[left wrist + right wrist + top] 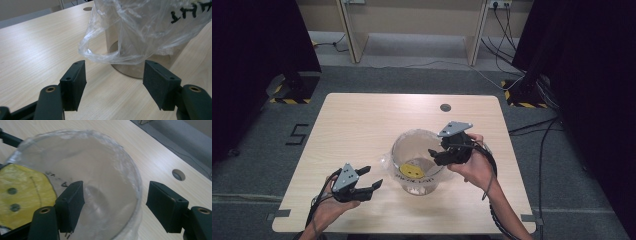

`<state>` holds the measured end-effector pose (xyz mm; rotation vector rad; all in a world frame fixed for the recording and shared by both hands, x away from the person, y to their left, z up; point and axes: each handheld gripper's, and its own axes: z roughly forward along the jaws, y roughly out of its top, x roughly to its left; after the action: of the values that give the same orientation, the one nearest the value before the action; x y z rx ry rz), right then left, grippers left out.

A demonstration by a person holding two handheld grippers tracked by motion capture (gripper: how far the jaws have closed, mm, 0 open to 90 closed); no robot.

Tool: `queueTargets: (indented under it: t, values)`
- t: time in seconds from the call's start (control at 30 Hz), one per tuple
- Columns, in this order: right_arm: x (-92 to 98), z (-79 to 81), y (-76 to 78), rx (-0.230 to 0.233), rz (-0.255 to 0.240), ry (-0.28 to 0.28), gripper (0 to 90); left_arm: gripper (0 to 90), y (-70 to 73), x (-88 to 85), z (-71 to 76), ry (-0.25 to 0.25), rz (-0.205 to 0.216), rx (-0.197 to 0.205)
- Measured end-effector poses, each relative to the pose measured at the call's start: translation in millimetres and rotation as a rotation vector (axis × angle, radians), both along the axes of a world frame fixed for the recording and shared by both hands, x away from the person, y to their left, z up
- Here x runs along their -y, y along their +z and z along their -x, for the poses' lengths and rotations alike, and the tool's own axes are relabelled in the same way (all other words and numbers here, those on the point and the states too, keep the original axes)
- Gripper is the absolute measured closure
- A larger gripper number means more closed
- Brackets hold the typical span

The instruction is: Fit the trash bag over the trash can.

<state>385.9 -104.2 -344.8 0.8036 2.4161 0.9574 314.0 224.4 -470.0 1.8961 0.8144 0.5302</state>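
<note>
High view: a round bin [418, 165] lined with a clear plastic bag [409, 145] stands near the middle of the light wooden table [357, 125], a little toward the person's edge. The bag carries a yellow smiley face [412, 170] and some black lettering.

The right gripper [438, 152] is at the bin's right rim, held from behind by the right hand [474, 167], whose forearm comes up from the table's near edge; the grey plate on top tilts toward the bin. In the right gripper view its jaws stand wide apart and straddle the rim: one pad [72, 203] is inside the bin over the bag lining, the other pad [166, 205] outside it above the table. Neither pad presses the rim.

The left gripper [372, 178] is left of the bin and apart from it, low over the table, pointing toward the bin, cradled from below in the left hand [329, 207]. In the left gripper view its jaws are spread and grip nothing; beyond them the bag's loose fold [100, 52] hangs down the bin's side [140, 67] to the table.

A round cable hole [445, 107] lies beyond the bin.
</note>
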Motion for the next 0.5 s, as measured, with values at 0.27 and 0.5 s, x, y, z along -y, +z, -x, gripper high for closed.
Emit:
queueTargets:
  t: [0.27,0.5]
  values:
    - [-21.4,11.8,-11.2,-0.023,-0.002,0.11,30.9,34.6,-5.3,0.4,-0.6,-0.001,-0.003,-0.02]
    - [-23.3,2.3,-27.9,-0.134,0.002,0.137,31.7,34.6,-7.6,2.7,-0.6,-0.009,-0.008,-0.029]
